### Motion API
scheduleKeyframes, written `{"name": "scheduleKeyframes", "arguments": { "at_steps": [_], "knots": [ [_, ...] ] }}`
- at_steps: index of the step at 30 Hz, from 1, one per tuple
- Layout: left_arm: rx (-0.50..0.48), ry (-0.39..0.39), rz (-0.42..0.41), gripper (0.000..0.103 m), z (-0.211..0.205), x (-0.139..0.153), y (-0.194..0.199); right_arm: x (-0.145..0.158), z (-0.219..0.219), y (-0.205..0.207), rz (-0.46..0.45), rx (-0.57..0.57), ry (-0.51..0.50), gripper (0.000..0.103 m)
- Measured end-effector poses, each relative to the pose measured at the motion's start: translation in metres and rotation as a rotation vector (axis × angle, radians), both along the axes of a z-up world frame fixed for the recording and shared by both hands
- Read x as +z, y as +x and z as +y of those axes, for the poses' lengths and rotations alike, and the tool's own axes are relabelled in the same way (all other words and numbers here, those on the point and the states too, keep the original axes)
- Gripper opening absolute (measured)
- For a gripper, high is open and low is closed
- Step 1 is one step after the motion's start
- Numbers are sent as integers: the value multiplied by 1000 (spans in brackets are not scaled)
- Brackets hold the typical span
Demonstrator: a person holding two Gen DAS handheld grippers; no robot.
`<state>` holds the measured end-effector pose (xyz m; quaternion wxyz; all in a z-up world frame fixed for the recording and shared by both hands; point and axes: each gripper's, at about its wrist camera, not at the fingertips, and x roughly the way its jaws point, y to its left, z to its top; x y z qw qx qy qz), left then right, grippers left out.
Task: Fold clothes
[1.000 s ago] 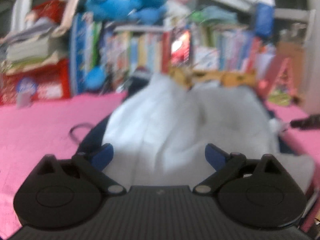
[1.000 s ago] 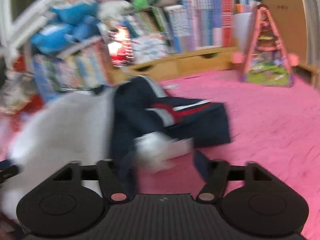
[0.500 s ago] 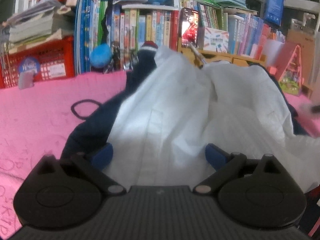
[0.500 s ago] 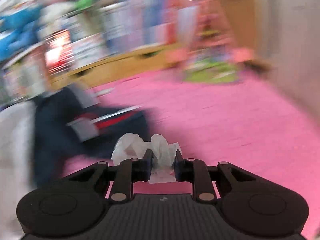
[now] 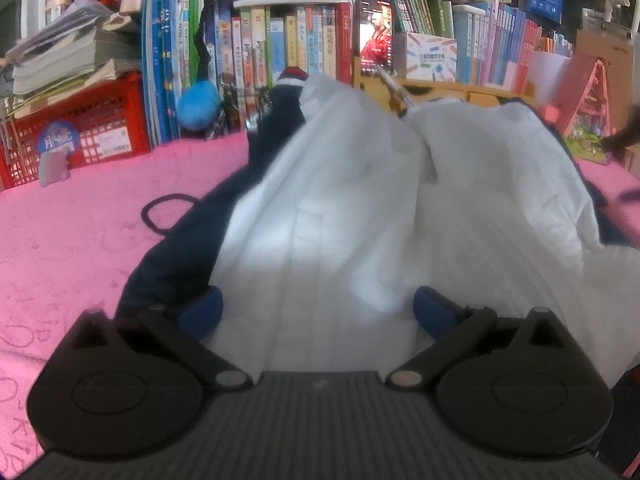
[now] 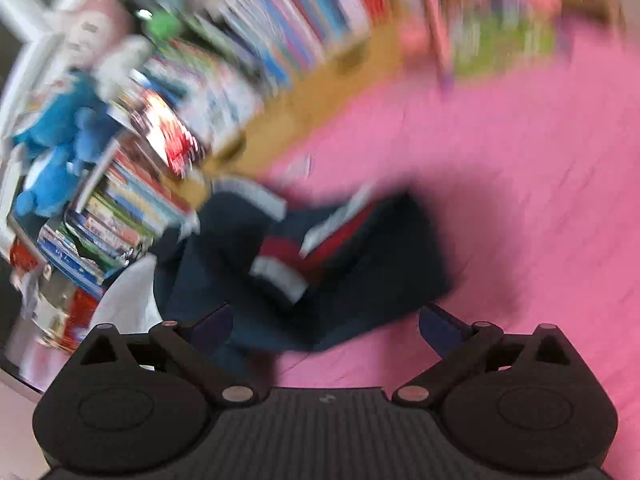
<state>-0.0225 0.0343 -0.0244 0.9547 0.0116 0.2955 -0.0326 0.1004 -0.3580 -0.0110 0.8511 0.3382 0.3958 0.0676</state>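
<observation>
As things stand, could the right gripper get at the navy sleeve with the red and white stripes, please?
Probably yes. The right gripper stands open with nothing between its fingers, and the navy sleeve lies uncovered on the pink cover just ahead of it. The view is blurred, so the exact gap is unclear.

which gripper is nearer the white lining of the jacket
Left. The left gripper has its open jaws right over the white lining. The right gripper faces the navy sleeve, the lining off at its view's left edge.
</observation>
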Motion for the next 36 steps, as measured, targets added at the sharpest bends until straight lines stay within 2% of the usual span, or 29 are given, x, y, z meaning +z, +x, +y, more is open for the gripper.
{"name": "scheduleKeyframes", "arguments": {
  "at_steps": [1, 2, 3, 4, 6, 7, 10, 13, 14, 15, 16, 17, 18, 21, 22, 26, 30, 31, 33, 34, 35, 36],
  "knots": [
    [1, -2, 1, 103, 0, 0, 0, -10, 3, 11, 48, -34, 33, 99],
    [2, -3, 2, 103, 0, 0, 0, -10, 7, 12, 16, -92, 25, 98],
    [2, -4, 4, 103, 0, 0, 0, -4, 11, 13, -1, -163, -50, 96],
    [2, -2, 6, 103, 0, 0, 1, 7, 18, 16, -9, -237, -212, 94],
    [2, 1, 9, 103, -1, 0, 1, 24, 33, 17, -94, -250, -440, 93],
    [2, 1, 10, 103, 0, 0, 1, 33, 39, 16, -123, -185, -489, 95],
    [2, 3, 21, 103, -1, 0, 3, 36, 44, 20, -131, -71, -399, 95],
    [3, 14, 26, 103, -2, 0, 4, 24, 47, 55, -45, -42, -300, 90],
    [4, 17, 27, 103, -2, 0, 4, 16, 49, 67, -5, -31, -279, 81],
    [4, 18, 28, 103, -2, 0, 4, 8, 50, 79, 35, -20, -258, 65],
    [4, 19, 29, 103, -2, 0, 4, 2, 55, 85, 30, -24, -266, 64],
    [5, 20, 29, 103, -3, 0, 4, 3, 62, 87, 20, -21, -311, 52],
    [5, 21, 30, 103, -3, 0, 4, 4, 70, 88, 10, -18, -357, 45],
    [6, 21, 31, 103, -3, -1, 4, 6, 55, 88, -24, -70, -341, 27],
    [5, 21, 33, 103, -3, -1, 4, 9, 45, 86, -34, -100, -327, 25],
    [2, 16, 41, 103, -2, -1, 5, 38, -16, 72, -85, -302, -418, 18],
    [1, 15, 43, 103, -2, -1, 5, 70, -93, 49, -161, -536, -478, 19],
    [1, 16, 43, 103, -2, -1, 5, 75, -113, 44, -151, -614, -513, 20],
    [1, 18, 44, 103, -2, -1, 5, 78, -136, 40, -83, -647, -511, 26],
    [1, 18, 44, 103, -2, -1, 5, 77, -139, 36, -79, -618, -480, 30],
    [2, 18, 44, 103, -2, -1, 5, 74, -134, 30, -96, -557, -459, 45],
    [2, 20, 44, 103, -3, -1, 5, 71, -129, 25, -113, -496, -438, 69]
  ]
}}
